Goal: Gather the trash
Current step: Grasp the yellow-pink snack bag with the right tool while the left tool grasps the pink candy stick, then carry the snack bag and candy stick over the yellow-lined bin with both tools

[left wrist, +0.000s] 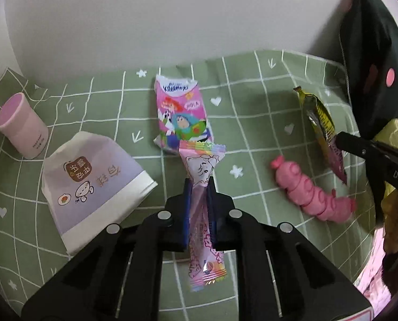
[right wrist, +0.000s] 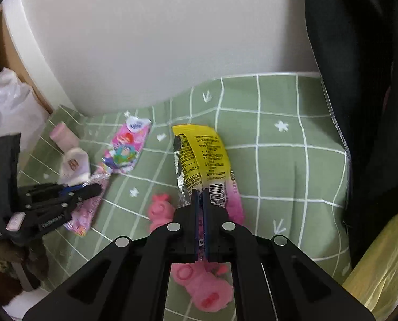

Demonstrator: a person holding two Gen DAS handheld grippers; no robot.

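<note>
Green grid tablecloth [left wrist: 252,101], left claw [left wrist: 199,187] clamping glossy pink wrapper [left wrist: 203,171], right claw [right wrist: 200,195] pinching crinkled yellow foil packet [right wrist: 201,155]

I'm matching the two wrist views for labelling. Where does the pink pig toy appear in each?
Left wrist: pink pig toy lies right of centre on the green cloth.
Right wrist: pink pig toy at bottom centre, partly behind the gripper.
Shared landmark: Kleenex tissue pack.

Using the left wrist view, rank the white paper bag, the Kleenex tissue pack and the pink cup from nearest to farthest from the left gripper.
1. White paper bag: just left of the left gripper, lying on the green cloth.
2. Kleenex tissue pack: straight ahead, beyond the tip of the pink wrapper the gripper holds.
3. Pink cup: far left, near the cloth's edge.
</note>
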